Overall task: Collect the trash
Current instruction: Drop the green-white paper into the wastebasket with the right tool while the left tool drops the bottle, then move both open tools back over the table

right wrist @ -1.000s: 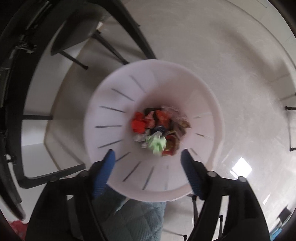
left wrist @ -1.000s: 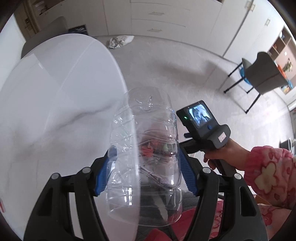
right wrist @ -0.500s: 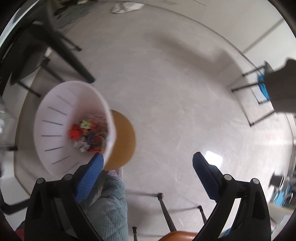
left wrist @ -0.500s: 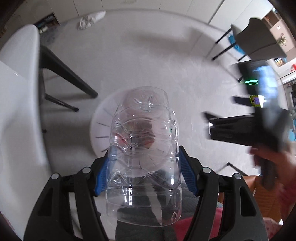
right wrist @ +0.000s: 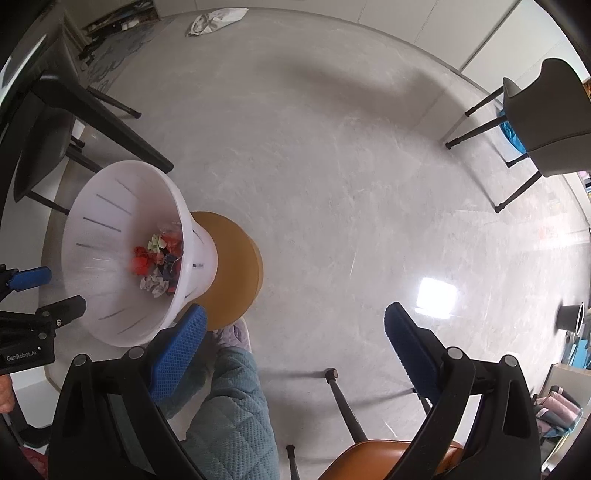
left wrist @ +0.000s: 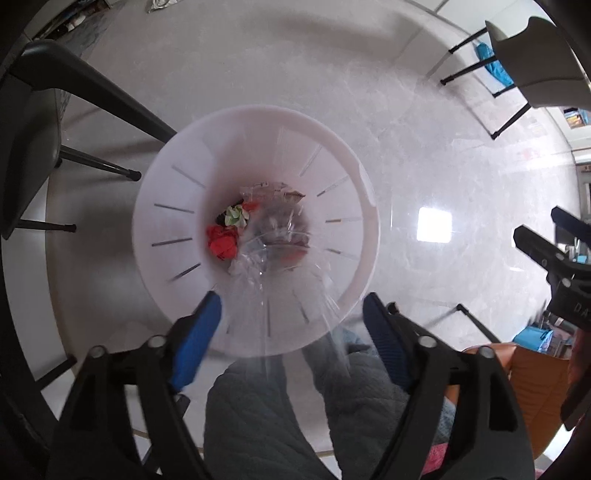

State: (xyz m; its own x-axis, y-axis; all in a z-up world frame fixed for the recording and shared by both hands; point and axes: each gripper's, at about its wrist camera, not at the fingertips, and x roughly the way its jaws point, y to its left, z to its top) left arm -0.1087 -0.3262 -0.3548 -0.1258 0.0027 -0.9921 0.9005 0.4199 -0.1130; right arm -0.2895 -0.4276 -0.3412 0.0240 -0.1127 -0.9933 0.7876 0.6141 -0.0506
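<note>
Fingers (left wrist: 205, 334) of the left gripper (left wrist: 291, 325), which half a second ago were clamped on the clear plastic bottle (left wrist: 273, 240), are now seen spread apart with nothing between them. The bottle has been released and is caught as a streaked blur inside the white bin (left wrist: 255, 155), falling toward or just reaching the crumpled red, green and grey scraps (left wrist: 223, 242) at the bottom; whether it has come to rest cannot be told. The bin, standing on a round tan stool (right wrist: 236, 266) on the floor, is framed directly below the left gripper. The right gripper (right wrist: 293, 325) is held open and empty off to the side, over bare floor. This item is judged to be disposed of. A pale crumpled bag (right wrist: 214, 20) on the far floor may be trash yet to be collected.
</note>
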